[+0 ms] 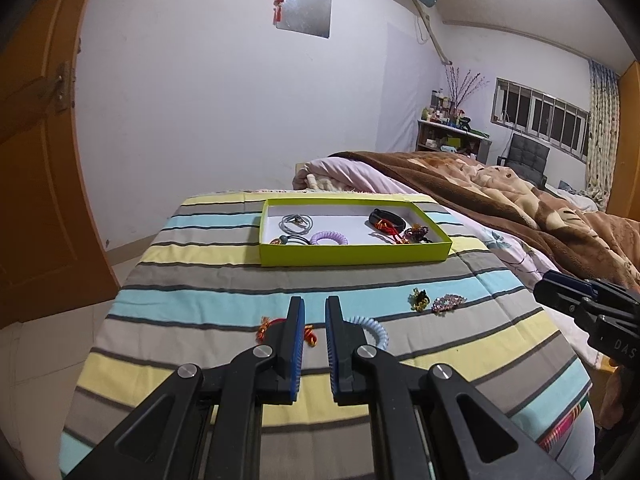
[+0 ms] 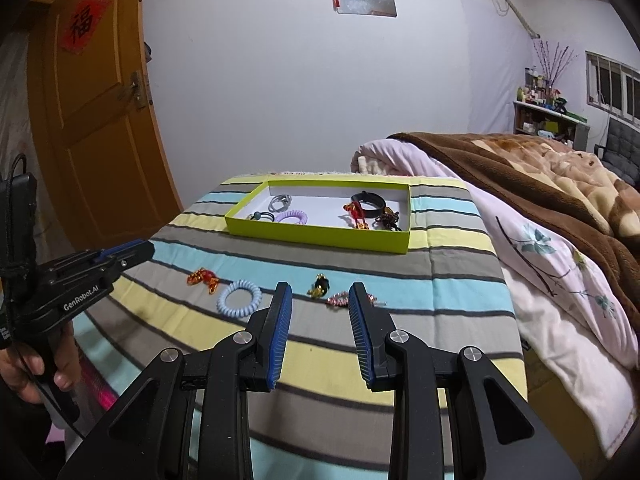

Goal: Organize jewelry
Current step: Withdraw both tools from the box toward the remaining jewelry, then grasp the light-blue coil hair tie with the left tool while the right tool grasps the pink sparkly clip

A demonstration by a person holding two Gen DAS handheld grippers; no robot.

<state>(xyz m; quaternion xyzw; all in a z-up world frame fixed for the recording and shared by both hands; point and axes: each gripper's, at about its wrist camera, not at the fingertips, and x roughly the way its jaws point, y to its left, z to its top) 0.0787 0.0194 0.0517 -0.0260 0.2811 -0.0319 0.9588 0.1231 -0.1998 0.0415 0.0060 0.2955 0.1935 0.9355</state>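
On the striped cloth (image 2: 460, 248), short of the green box (image 2: 320, 236), four loose pieces lay in a row. Leftmost, the red-and-gold charm (image 2: 204, 278) looked light and knobbly, best nipped across its body. Beside it the pale blue coil band (image 2: 239, 298) seemed springy and would likely squash, so one side of the ring was the place to pinch. The black-and-gold trinket (image 2: 319, 285) and pink beaded bracelet (image 2: 340, 300) looked limp and slippery. The left gripper (image 1: 314, 312) stood narrowly parted and held nothing; the right gripper (image 2: 320, 300) was spread wide, also unladen.
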